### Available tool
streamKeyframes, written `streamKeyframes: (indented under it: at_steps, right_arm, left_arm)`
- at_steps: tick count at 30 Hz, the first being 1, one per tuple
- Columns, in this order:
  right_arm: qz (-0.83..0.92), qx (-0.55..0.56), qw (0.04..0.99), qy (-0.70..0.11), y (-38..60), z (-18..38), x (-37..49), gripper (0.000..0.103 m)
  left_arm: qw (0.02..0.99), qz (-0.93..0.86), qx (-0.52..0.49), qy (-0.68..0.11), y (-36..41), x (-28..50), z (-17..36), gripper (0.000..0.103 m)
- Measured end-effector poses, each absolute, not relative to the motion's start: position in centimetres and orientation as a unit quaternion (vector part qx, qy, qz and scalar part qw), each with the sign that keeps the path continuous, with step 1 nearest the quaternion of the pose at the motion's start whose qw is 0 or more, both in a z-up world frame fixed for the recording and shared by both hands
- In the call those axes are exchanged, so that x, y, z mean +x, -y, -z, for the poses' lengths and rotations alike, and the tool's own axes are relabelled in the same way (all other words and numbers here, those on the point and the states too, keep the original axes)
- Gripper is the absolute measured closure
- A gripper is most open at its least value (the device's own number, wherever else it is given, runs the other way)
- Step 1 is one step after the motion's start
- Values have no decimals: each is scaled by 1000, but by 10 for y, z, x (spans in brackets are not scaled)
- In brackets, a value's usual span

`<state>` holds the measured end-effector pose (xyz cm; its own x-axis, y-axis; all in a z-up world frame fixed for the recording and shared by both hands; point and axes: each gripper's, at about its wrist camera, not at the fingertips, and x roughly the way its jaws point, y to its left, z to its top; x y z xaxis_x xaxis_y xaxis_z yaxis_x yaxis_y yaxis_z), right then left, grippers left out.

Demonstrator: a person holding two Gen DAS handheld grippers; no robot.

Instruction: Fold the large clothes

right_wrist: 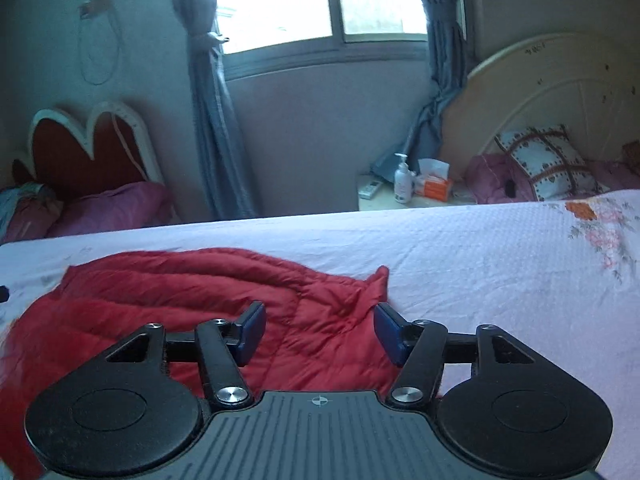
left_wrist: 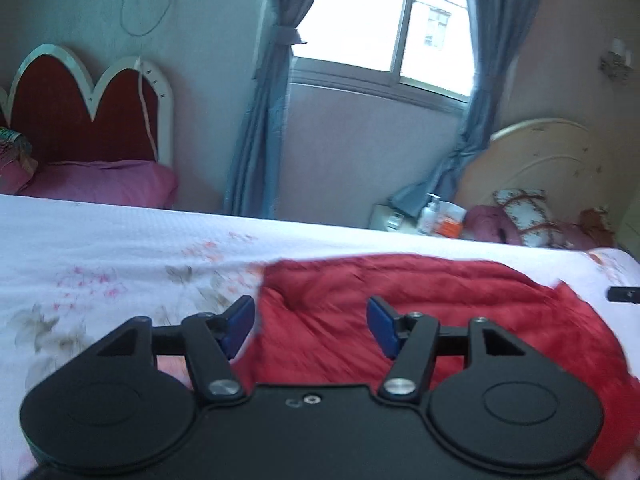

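Observation:
A red quilted garment [left_wrist: 420,312] lies spread and rumpled on the white flowered bedsheet [left_wrist: 100,248]. My left gripper [left_wrist: 311,326] hangs over the garment's left edge, its blue pads [left_wrist: 242,326] apart and holding nothing. In the right wrist view the same red garment [right_wrist: 192,292] fills the lower left, one corner sticking up near its right edge. My right gripper [right_wrist: 320,330] stands open above that right edge, with cloth showing below the gap but none pinched. The bedsheet [right_wrist: 500,264] stretches away to the right.
Beyond the bed's far edge are a nightstand [right_wrist: 380,196] with a pump bottle [right_wrist: 403,179] and an orange tissue box [right_wrist: 434,188], blue curtains [left_wrist: 260,128] by a window, a red heart-shaped headboard [left_wrist: 80,108] with pink pillows, and a cream headboard [right_wrist: 552,100] with a patterned cushion.

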<state>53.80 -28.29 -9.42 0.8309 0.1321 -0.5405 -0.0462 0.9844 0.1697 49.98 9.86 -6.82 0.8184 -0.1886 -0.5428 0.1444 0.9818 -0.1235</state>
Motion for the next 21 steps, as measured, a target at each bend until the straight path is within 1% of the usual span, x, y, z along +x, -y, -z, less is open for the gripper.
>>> streamKeyframes:
  at_steps: [4,7,11,15,17,19,20,21]
  right_arm:
    - [-101,52,954,-277,236,97,474,43]
    - [-111,35,951,-287,211,116,452,43]
    - [-102,17,943,-318,200,146,461,43]
    - [-57,22,939,-339,216,168,482,43]
    - [-47,49,935,-349,228,171,488,43]
    - [-40,56,933,-354,236,166,485,42]
    - [-30,66,934,-349,242,159,480,42]
    - [-21,81,937,-339,248,151,472,42]
  left_arm:
    - [953,114,-6,-280,-62,444,72,43]
    - [943,125,10,-307,-42,435,92,43]
    - [940,109,45,-319,-39,440,122,42]
    - [944,78,41,-318,-55,449,136,40]
    - [944,71,38,-321,-63,451,139,33]
    - [941,67,39,-330,-66,450,132,33]
    - [941,59,44,-329,-68,446,126,26]
    - [944,45,48,-322,-69,439,119,22]
